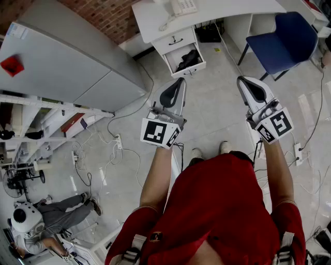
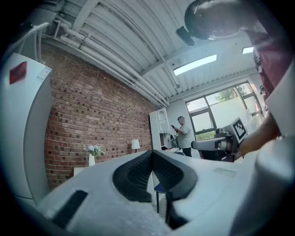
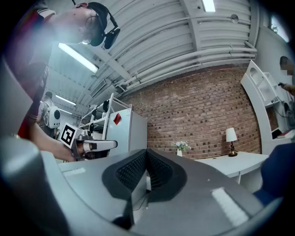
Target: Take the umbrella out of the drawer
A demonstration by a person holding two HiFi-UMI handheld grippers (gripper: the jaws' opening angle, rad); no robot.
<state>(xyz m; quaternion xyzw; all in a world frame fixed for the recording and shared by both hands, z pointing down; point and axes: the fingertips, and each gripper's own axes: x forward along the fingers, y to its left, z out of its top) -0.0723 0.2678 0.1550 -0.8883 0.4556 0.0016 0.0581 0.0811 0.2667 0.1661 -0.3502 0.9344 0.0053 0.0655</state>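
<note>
Two empty grippers, and the umbrella lies in the open drawer

Both grippers are held out in front of the person, about level, above the bare floor. They point toward the white table, and they are well apart from it. The left gripper has its fingers pressed together with nothing between them. The right gripper is the same: in its own view the dark pads meet in one line and hold nothing. I judge this as a carrying posture, with the fingers shut because there is nothing to grasp at this distance.

The lower drawer of the table is pulled out. A dark, folded thing lies inside it, which I take for the umbrella; it is too small to see its handle or strap. The drawer above it is closed. Since the drawer is already open, the task's thing is free to reach from above and no pulling step seems needed.

A telephone stands on the table, and a blue chair stands just beside the table at the right. The chair does not block the way to the drawer.

The next move, as I judge it, calls for stepping nearer, opening one pair of fingers and lowering it into the drawer. The drawer is narrow, so the walls could catch the fingers.
</note>
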